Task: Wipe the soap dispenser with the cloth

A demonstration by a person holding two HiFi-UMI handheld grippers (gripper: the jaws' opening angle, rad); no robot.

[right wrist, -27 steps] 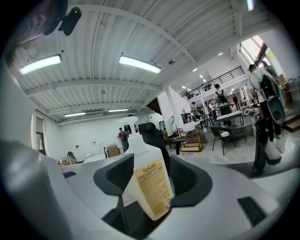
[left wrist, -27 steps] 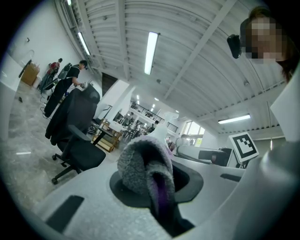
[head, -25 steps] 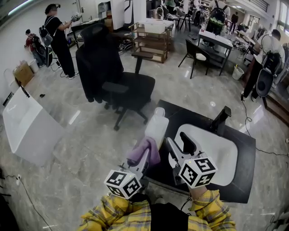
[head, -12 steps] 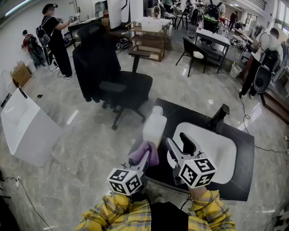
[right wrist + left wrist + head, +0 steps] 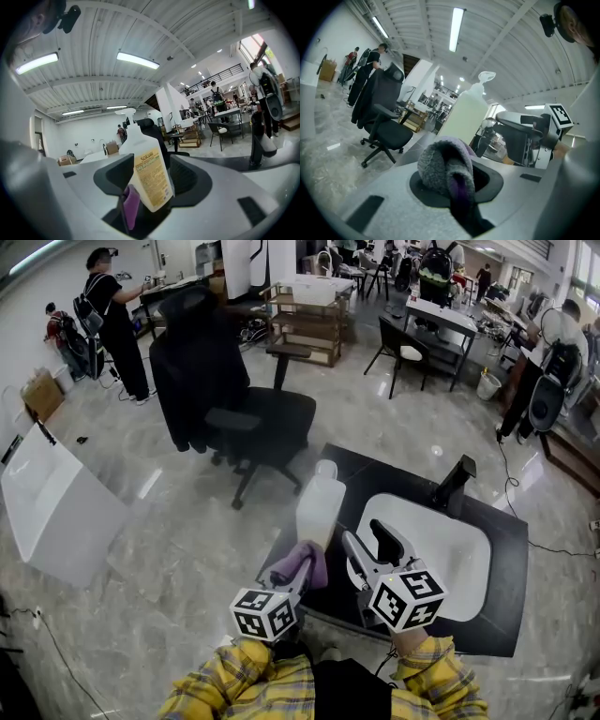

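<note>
Purple fleecy cloth (image 5: 302, 563) sits clenched in our left gripper (image 5: 296, 573), just beside the translucent white pump soap dispenser (image 5: 320, 505) on the black counter (image 5: 375, 476). Our right gripper (image 5: 372, 547) gapes empty. We judge wiping about to start: the cloth must next press onto the bottle's side.

one soap dispenser (image 5: 321, 507), one cloth (image 5: 305, 564), one sink (image 5: 441, 542) and one black faucet (image 5: 455, 486).

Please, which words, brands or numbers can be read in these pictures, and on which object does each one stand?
"Suk" (brand word, as far as it can be read): top of the yellow label on the soap dispenser, right gripper view.
Small print below it on the same label: too small to read.
Marker cubes: black-and-white square patterns only, no words.
Nothing else is readable.
</note>
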